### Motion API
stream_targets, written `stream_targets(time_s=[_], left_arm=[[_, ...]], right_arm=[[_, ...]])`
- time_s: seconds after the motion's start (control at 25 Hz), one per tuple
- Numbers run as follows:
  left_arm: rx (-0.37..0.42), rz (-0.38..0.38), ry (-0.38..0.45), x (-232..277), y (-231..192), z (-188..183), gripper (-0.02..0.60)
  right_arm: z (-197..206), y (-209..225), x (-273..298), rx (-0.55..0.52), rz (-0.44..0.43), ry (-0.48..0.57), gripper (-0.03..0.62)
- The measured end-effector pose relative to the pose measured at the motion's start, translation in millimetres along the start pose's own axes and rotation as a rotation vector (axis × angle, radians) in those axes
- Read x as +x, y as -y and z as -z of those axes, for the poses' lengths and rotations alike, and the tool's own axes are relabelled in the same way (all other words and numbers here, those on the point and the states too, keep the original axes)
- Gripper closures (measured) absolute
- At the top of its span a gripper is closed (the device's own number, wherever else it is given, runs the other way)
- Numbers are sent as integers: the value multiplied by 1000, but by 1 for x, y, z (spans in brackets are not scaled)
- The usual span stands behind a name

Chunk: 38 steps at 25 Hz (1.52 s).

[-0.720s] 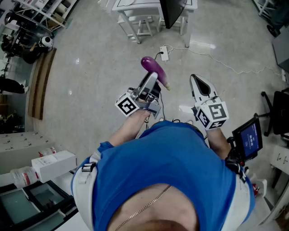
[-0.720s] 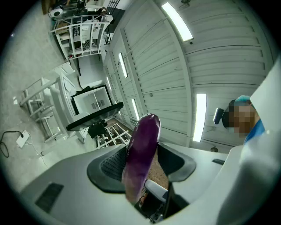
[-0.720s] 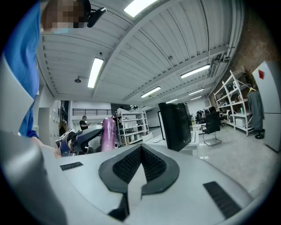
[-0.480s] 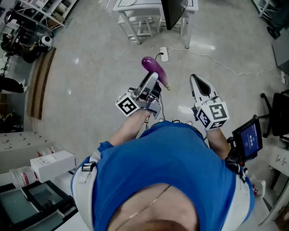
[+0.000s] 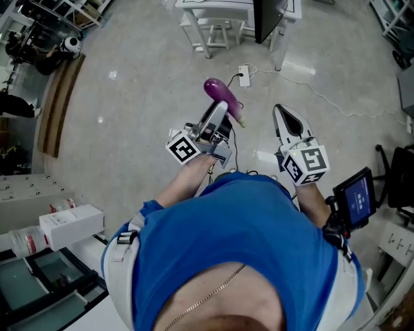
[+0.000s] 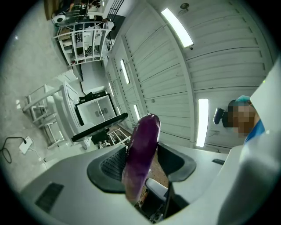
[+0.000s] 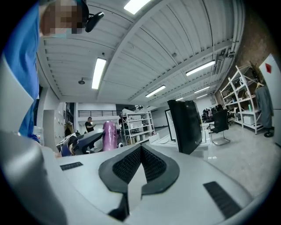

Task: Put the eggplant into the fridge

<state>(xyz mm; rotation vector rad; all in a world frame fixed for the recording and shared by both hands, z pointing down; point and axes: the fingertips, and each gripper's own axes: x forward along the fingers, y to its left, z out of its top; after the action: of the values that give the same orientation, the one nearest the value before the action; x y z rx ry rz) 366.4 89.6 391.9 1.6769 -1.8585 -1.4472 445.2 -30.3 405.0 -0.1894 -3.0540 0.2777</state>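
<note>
The purple eggplant (image 5: 222,98) sticks up and forward out of my left gripper (image 5: 217,117), held in front of the person's chest over the floor. In the left gripper view the eggplant (image 6: 141,154) fills the gap between the two black pads, which press on it from both sides. My right gripper (image 5: 285,120) is beside it on the right, jaws shut together with nothing between them (image 7: 140,162). The eggplant (image 7: 109,136) also shows far left in the right gripper view. No fridge can be made out in the head view.
A white table frame (image 5: 213,26) with a dark monitor (image 5: 270,16) stands ahead, a power strip and cable (image 5: 244,75) on the floor before it. A white box (image 5: 70,226) and a bin lie lower left. Shelving racks (image 7: 138,125) and an office chair (image 7: 218,125) stand in the distance.
Both grippers keep their places relative to the body; the floor, table and box have shifted in the head view as the person moves. The eggplant stays gripped.
</note>
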Motion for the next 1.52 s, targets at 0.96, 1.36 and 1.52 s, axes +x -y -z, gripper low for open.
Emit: stream_targets(time_s=[0.96,1.36,1.52], left_arm=[[167,-222,333,-189,-7,-160,345],[184,-251,396,-197,-22,-183,345],[190,-265,418,-185,-38,-203,345]], right_arm=[[34,-196,145,-25,-399,-112,592],[40,-202,181,-17,-464,-120,592],[35,-195,213,-17,-493,-116,592]])
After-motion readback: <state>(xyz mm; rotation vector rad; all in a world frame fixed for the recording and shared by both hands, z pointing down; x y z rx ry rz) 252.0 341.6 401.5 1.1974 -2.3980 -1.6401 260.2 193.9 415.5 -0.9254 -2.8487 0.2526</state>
